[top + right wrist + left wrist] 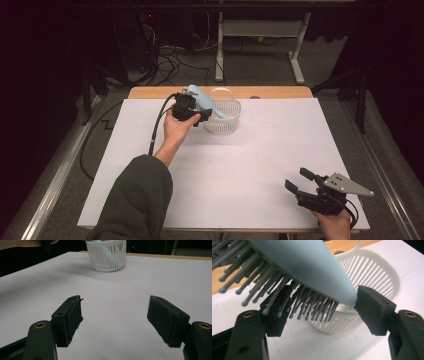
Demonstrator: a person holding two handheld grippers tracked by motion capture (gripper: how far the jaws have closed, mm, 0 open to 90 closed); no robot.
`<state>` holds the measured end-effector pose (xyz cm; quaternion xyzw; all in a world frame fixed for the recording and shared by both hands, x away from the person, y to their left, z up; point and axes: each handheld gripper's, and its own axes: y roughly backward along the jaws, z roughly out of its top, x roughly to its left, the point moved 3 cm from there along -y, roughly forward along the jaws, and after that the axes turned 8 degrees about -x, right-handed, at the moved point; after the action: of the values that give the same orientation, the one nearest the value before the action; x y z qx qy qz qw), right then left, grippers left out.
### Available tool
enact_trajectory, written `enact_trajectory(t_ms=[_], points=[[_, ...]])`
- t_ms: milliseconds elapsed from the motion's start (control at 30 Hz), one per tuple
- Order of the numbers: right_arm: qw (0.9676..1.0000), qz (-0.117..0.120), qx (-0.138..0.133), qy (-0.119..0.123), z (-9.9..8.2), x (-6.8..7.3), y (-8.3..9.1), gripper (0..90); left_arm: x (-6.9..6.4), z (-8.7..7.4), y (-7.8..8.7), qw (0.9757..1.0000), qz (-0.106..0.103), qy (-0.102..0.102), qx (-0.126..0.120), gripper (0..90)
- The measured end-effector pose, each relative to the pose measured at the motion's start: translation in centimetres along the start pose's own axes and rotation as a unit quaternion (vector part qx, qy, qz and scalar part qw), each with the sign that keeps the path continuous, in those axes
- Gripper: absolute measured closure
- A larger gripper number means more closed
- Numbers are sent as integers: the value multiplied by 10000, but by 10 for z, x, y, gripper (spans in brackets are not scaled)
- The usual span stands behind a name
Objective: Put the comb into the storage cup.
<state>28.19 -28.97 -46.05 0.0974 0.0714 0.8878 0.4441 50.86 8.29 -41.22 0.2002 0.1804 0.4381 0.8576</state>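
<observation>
A pale blue plastic hairbrush (312, 267) with grey ball-tipped bristles (287, 297) lies slantwise between the left gripper (319, 307)'s two black jaws. The right jaw's pad touches the brush's smooth edge; the bristles brush the left pad. Just beyond stands a white slotted plastic basket (372, 277) on the white table cover (407, 257), with a strip of bare wooden table edge (342, 246) at the far side.
</observation>
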Motion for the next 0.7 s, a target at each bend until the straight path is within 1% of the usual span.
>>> enact_trajectory(t_ms=[200, 300, 400, 700], points=[[10000, -3, -1, -3, 0, 0, 0, 285, -1, -1, 0, 9999, 48, -140, -12, 303], [10000, -4, -9, -3, 0, 0, 0, 284, -1, -1, 2, 9998, 28, -182, -47, 303], [10000, -2, -7, -3, 0, 0, 0, 284, 0, -2, 3, 9998, -11, -189, -95, 303], [10000, -6, -8, -1, 0, 0, 0, 284, 0, -3, 4, 9997, -15, -210, -114, 304]])
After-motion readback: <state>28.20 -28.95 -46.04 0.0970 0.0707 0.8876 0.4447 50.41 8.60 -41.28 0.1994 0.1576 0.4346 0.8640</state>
